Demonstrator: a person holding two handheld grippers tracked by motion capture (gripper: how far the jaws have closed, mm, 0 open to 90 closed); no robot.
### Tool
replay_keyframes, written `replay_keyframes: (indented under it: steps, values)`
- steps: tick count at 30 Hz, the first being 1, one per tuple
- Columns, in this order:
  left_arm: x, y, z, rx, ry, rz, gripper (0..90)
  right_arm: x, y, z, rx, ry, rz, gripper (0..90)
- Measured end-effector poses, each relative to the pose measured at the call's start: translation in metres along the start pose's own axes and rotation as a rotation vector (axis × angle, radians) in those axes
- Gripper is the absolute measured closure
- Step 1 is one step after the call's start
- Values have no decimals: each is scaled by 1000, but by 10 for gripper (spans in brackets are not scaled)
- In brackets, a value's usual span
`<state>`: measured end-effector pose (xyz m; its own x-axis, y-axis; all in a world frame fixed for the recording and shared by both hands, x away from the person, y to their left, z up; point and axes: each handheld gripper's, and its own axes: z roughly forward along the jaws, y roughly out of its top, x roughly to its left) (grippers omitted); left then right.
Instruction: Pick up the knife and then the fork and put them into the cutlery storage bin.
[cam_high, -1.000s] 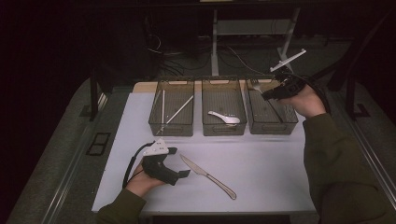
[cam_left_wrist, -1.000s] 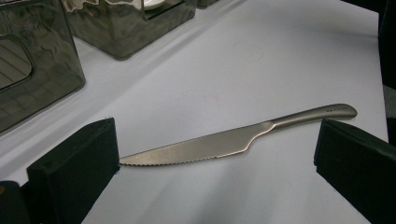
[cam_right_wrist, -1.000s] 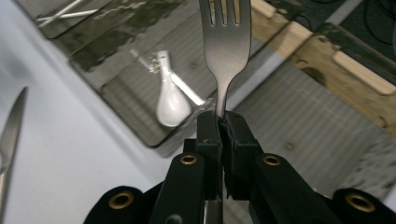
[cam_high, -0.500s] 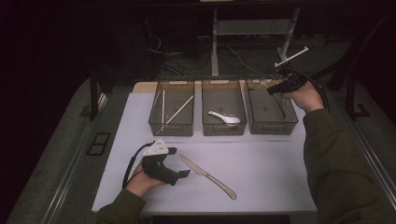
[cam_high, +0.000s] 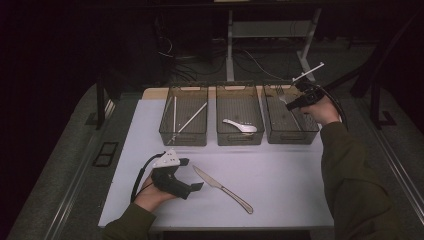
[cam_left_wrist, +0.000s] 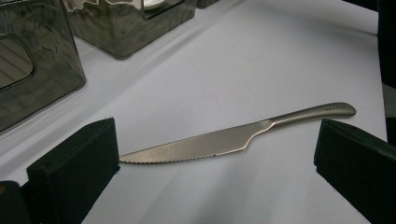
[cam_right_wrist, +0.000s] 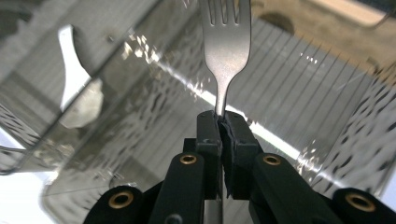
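Lowering a silver metal fork, pinched by its handle in the right tongs, into the clear ribbed bin at upper right, which next calls for letting go; the left tongs rest spread around a steel table knife on the white desk.

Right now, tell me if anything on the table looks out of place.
The knife lies loose and askew on the white mat, outside the three bins. The right gripper holds a fork over the right-hand bin. Nothing looks spilled or damaged.
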<state>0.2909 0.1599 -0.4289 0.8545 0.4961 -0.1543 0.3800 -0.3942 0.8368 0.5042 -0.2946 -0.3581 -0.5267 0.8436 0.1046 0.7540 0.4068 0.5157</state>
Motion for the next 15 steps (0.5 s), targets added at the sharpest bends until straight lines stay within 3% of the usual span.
replay_keyframes:
  steps: [15]
  values:
    - [0, 0, 0, -1, -1, 2, 0, -6, -9, 34, 83, 0, 32, 851]
